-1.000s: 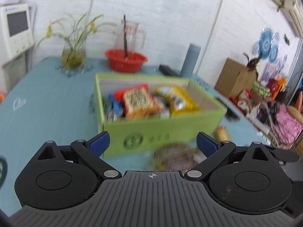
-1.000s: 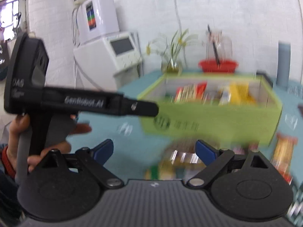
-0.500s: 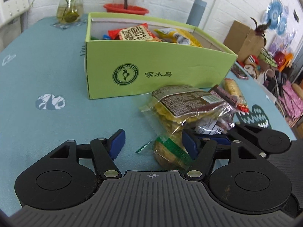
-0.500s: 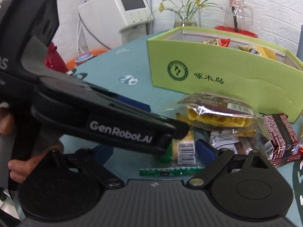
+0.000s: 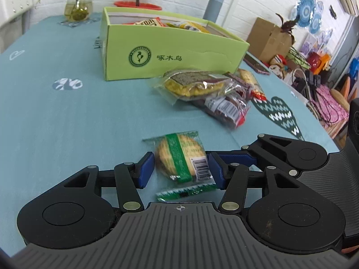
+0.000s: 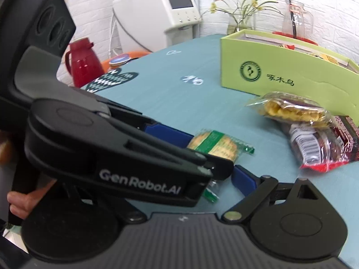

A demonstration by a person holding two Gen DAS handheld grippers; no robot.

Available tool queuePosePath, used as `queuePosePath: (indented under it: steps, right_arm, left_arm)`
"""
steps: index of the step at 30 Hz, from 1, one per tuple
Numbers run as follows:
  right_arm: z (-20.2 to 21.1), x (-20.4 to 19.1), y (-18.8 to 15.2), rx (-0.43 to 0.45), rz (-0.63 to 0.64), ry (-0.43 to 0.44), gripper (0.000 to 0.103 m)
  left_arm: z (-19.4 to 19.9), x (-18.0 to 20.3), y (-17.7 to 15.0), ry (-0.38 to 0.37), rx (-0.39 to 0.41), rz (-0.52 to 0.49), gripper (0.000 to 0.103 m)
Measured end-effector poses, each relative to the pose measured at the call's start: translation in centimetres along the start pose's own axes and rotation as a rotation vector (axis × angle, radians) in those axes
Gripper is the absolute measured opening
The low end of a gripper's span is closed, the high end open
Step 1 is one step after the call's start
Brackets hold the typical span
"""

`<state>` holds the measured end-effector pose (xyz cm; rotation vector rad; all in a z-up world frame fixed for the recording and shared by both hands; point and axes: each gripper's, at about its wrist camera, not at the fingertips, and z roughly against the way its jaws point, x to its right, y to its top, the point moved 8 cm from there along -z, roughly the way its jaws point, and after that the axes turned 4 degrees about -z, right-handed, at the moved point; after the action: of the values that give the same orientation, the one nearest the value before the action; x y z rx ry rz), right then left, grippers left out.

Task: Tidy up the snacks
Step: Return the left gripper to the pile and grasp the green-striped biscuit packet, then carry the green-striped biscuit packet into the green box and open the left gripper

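A teal tablecloth point(image 5: 67, 123) covers a table, and at twelve o'clock stands a green cardboard box point(image 5: 170, 58) that already holds several bright snack packets, so the sorting seems partly done. Left outside, just in front of the box at about one o'clock, is a loose pile: a clear bag of yellow crackers point(image 5: 193, 85) lying on red-wrapped sweets point(image 5: 226, 109), with another packet behind them hard to make out. Nearest of all lies a single round biscuit in a green-banded wrapper point(image 5: 181, 159), flat on the cloth. The left gripper point(image 5: 181, 170), held by a person, has just been closing its jaws around this biscuit; the blue pads now sit at either side of the wrapper, the right one touching its crinkled edge, the left one seemingly a sliver short, so I would call it nearly clamped but not yet gripping. The right gripper point(image 6: 224, 177) waits with its jaws wide apart and nothing held; its left finger is hidden behind the other tool's black body, and only fingertips of a hand point(image 6: 20, 201) show at eight o'clock. I judge the biscuit and the whole pile still have to go into the box. How full the box is cannot be seen from this low angle.
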<state>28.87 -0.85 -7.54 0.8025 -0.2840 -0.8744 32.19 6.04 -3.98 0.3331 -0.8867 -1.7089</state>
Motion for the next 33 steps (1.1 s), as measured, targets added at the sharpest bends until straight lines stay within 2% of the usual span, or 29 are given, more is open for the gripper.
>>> queuePosePath:
  steps: [4,9,11,16,22,23,24,25,29,33]
  right_arm:
    - [0.6,-0.4,-0.6,0.004,0.008,-0.011,0.093]
    - [2.0,0.4,-0.9,0.028,-0.026,-0.043,0.093]
    - [2.1,0.6,-1.3,0.027,-0.047,-0.059,0.093]
    - [1.7,0.1,-0.9,0.036,-0.029,-0.048,0.093]
    - [0.4,0.3,-0.4,0.051,0.002,-0.066,0.093]
    - [0.2,0.3,-0.3,0.053,0.011,-0.072,0.087]
    - [0.2,0.1,-0.1,0.057,0.021,-0.075,0.081]
    - [0.3,0.0,0.1,0.054,0.023,-0.083,0.077]
    - [1.1,0.2,1.0,0.073,0.025,-0.074,0.077]
    - [2.5,0.8,4.0,0.149,0.055,-0.086,0.080]
  left_arm:
    - [0.6,0.4,-0.7,0.004,0.009,0.000,0.038]
    - [1.7,0.2,-0.4,-0.003,0.042,0.058,0.059]
    - [1.8,0.0,-0.3,-0.003,0.047,0.071,0.060]
    - [1.2,-0.2,-0.7,-0.015,0.012,0.100,0.055]
    - [1.1,-0.4,-0.8,-0.021,0.017,0.095,0.054]
    - [1.1,-0.3,-0.8,-0.018,0.019,0.086,0.050]
    - [0.9,-0.2,-0.8,-0.013,0.020,0.071,0.025]
    - [0.9,0.0,-0.8,0.001,0.021,0.059,0.027]
    - [1.7,0.4,0.0,0.021,0.042,0.063,0.025]
    - [2.7,0.5,3.4,0.009,0.106,0.064,0.026]
